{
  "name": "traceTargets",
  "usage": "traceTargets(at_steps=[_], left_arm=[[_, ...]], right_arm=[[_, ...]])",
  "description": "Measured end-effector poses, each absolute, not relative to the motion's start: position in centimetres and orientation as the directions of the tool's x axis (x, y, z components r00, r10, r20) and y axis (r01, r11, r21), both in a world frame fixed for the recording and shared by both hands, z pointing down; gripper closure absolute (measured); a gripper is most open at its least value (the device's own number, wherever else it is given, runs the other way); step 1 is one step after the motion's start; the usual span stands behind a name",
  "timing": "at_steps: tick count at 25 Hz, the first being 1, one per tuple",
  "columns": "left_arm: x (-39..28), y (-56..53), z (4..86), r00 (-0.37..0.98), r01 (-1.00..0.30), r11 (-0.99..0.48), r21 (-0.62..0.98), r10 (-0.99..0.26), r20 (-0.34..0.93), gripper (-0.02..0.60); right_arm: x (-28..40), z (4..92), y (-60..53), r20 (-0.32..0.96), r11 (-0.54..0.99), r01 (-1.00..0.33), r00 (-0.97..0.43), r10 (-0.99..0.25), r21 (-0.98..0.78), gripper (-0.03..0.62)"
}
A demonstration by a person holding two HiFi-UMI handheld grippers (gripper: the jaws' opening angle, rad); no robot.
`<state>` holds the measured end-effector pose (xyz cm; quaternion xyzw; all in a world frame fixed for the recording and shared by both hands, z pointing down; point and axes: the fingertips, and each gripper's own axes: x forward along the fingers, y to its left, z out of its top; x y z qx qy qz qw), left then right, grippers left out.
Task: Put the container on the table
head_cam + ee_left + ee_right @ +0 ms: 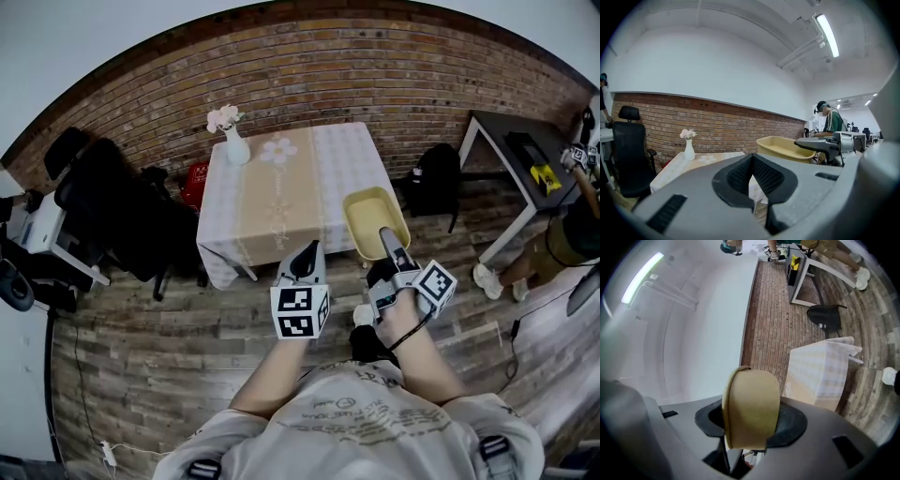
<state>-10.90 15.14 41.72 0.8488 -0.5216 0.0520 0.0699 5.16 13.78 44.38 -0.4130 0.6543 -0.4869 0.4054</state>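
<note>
A yellow tub-shaped container (370, 217) hangs in the air just off the right near corner of the table (272, 211), which wears a checked cloth. My right gripper (386, 240) is shut on the container's near rim, so in the right gripper view the container (752, 408) fills the space between the jaws of the right gripper (750, 425). My left gripper (307, 253) hovers before the table's near edge, shut and holding nothing. In the left gripper view the left gripper (752, 185) has its pads together, with the container (785, 146) to its right.
A white vase of flowers (234, 145) stands at the table's far left corner. Black office chairs (103, 211) crowd the left side. A black backpack (436, 178) sits right of the table, beside a dark desk (525, 164). A brick wall (375, 75) runs behind.
</note>
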Motion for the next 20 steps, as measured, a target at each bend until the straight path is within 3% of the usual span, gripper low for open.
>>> traceTargets(at_steps=[20], left_arm=[[-5.3,-3.1,42.6,0.427,-0.904,-0.425,0.055,-0.884,0.191,0.575]], right_arm=[[10.7,45.7,-5.5,-0.119,0.167,-0.109,-0.352,-0.929,-0.980,0.404]])
